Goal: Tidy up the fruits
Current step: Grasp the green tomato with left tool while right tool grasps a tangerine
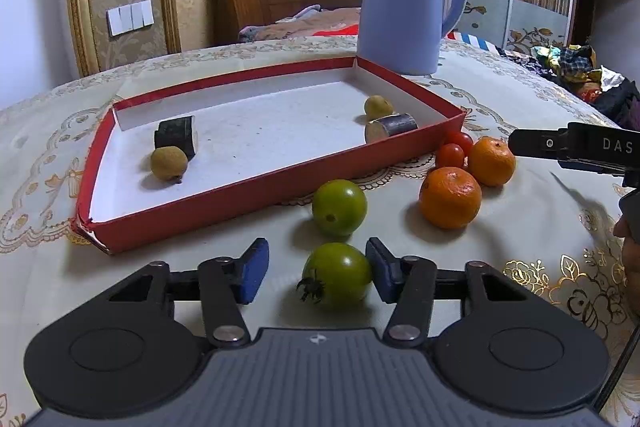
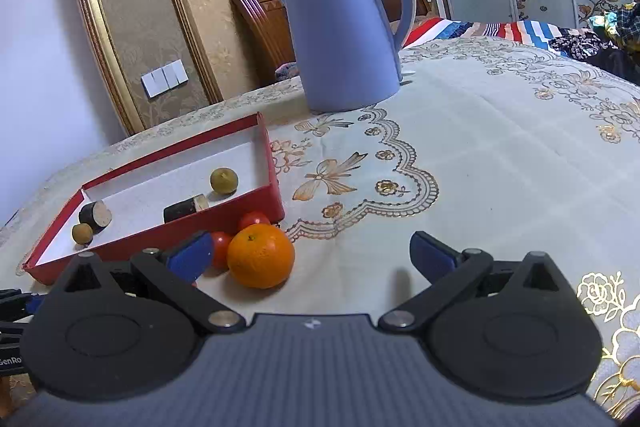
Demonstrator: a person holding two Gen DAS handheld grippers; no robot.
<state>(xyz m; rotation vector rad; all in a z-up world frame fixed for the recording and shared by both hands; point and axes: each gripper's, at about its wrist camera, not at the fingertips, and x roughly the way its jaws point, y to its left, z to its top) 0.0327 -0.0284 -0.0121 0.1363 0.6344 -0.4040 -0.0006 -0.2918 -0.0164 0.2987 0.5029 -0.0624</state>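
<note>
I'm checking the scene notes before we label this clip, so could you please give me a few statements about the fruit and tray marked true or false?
1. Two oranges lie inside the red tray. False: they lie on the tablecloth outside it.
2. A green tomato sits between the left hand-held gripper jaws. True.
3. The blue kettle stands in the tray. False: it stands behind it.
4. The right hand-held gripper is open. True.

Shallow red cardboard tray (image 1: pixel 224 203) on the embroidered cream tablecloth (image 1: pixel 520 227), pale blue plastic kettle (image 1: pixel 404 7) behind its far right corner, two round orange tangerines (image 1: pixel 450 197) off its right end, two green tomatoes (image 1: pixel 339 207) before its near wall.
</note>
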